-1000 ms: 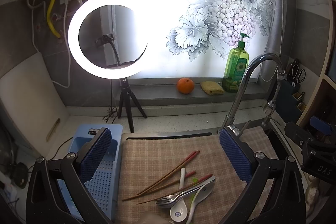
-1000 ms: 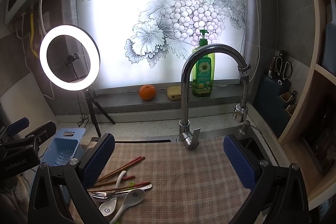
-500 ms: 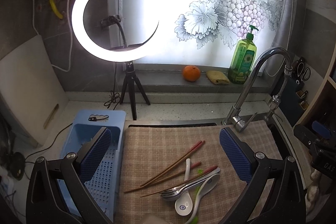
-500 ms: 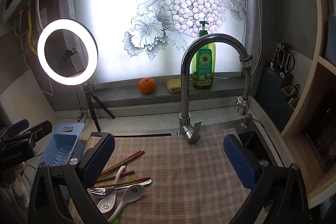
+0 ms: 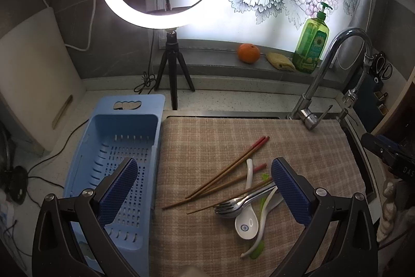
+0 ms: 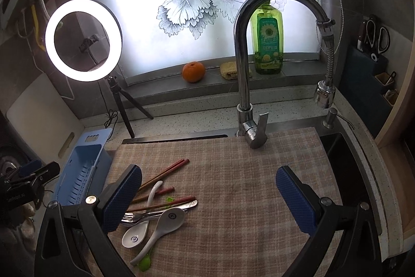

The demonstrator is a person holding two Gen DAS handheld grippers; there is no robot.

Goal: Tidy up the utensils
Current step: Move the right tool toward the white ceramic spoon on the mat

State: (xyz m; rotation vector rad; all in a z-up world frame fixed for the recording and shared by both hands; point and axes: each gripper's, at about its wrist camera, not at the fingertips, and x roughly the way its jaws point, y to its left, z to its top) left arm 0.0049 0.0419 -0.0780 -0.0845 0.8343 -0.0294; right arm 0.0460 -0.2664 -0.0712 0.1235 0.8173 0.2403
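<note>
Nearest, the left tool (image 5: 203, 182) hangs with its pads spread wide and nothing between them, one pad over the basket and the other just above the pile, so it seems set to come down on a utensil. The right tool (image 6: 208, 195) is likewise wide open and empty, its left pad at the pile's edge, the rest over bare cloth, likely waiting its turn.

The pile lies on the checked cloth (image 5: 311, 160), which covers the sink and gives a soft, flat tabletop. Taking the pile as landmark: two white spoons (image 5: 246, 223) lie at its near end, bowls up, with a green piece (image 5: 256, 252) under the longer one. A fork (image 5: 228, 207) crosses them, tines toward the basket. The chopsticks (image 5: 228, 169) fan out from the pile's far side, overlapping, so a single one will probably be fiddly to pinch.

Left of the pile, touching the cloth's edge, stands the blue basket (image 5: 122, 121), empty, evidently the destination; nothing is sorted yet. Beyond the pile rises the tap (image 6: 241, 85).
</note>
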